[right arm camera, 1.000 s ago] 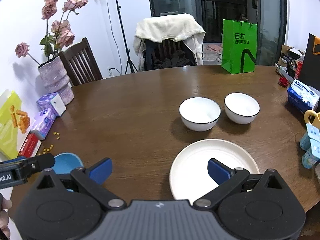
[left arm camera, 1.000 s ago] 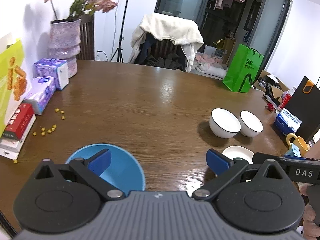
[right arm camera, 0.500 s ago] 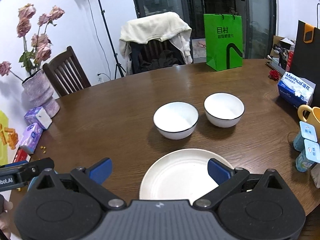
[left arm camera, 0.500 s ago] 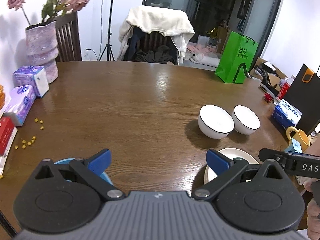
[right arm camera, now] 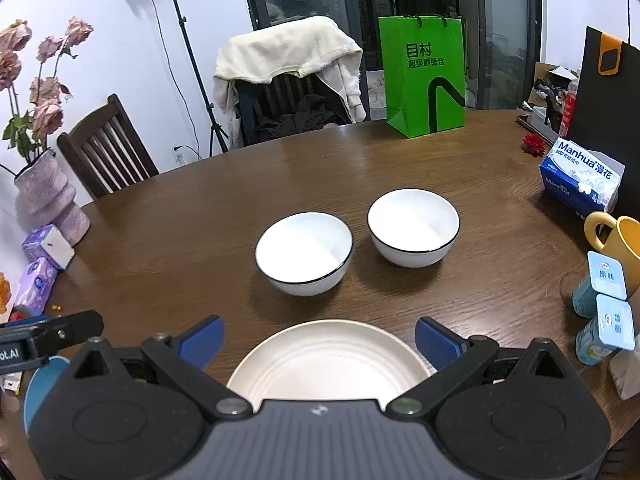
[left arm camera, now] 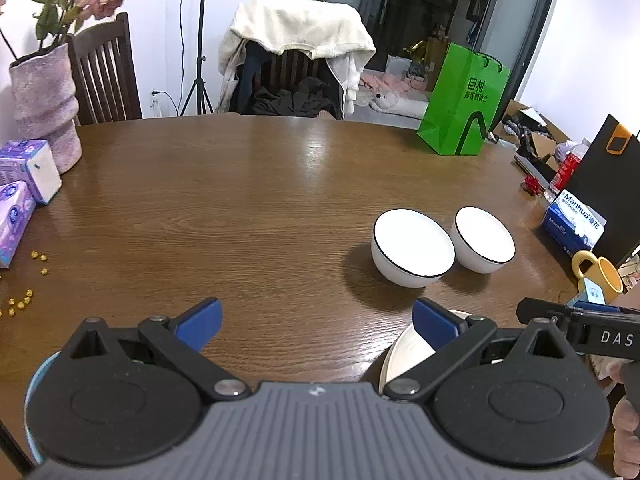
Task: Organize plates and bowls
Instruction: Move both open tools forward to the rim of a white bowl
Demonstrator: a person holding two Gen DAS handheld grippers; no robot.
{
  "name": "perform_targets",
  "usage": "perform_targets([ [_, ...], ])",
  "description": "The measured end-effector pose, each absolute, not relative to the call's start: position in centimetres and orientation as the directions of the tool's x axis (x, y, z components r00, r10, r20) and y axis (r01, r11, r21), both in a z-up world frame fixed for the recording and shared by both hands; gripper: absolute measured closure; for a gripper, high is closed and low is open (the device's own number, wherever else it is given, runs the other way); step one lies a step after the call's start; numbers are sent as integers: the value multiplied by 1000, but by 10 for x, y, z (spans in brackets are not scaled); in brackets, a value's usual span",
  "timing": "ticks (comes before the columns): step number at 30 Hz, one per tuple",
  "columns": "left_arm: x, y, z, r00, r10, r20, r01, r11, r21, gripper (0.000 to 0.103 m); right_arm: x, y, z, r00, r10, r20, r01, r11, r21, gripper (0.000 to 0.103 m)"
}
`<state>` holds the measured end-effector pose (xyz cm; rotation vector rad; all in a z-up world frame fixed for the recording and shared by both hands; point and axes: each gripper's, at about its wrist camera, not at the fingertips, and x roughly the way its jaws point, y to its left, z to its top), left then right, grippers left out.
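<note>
Two white bowls with dark rims stand side by side on the brown table: the left bowl [right arm camera: 304, 254] [left arm camera: 412, 254] and the right bowl [right arm camera: 413, 227] [left arm camera: 484, 245]. A cream plate [right arm camera: 328, 364] [left arm camera: 404, 354] lies in front of them at the near edge. My right gripper [right arm camera: 320, 338] is open above the plate, holding nothing. My left gripper [left arm camera: 316, 322] is open over bare table, to the left of the plate. A blue bowl [right arm camera: 42, 382] [left arm camera: 34, 384] shows only as a sliver beneath the left gripper's body.
A green paper bag [right arm camera: 424, 76] stands at the far side. A tissue box [right arm camera: 580, 180], yellow mug [right arm camera: 618, 240] and small bottles [right arm camera: 600, 308] crowd the right edge. A vase [left arm camera: 44, 108], tissue packs [left arm camera: 24, 172] and scattered yellow bits [left arm camera: 24, 300] sit on the left.
Both grippers have swung rightward. The blue bowl has slipped from between the left gripper's fingers to under its body, and the plate now lies centred under the right gripper. Both stay open.
</note>
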<state>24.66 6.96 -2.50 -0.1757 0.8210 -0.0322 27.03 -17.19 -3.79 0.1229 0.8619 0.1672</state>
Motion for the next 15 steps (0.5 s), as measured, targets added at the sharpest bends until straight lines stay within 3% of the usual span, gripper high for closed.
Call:
perform_targets([
  [15,292,48,-40,648,-84,-757,-60,985,-161,0,317,-196,-62,596,193,-779,-87,981,176,1],
])
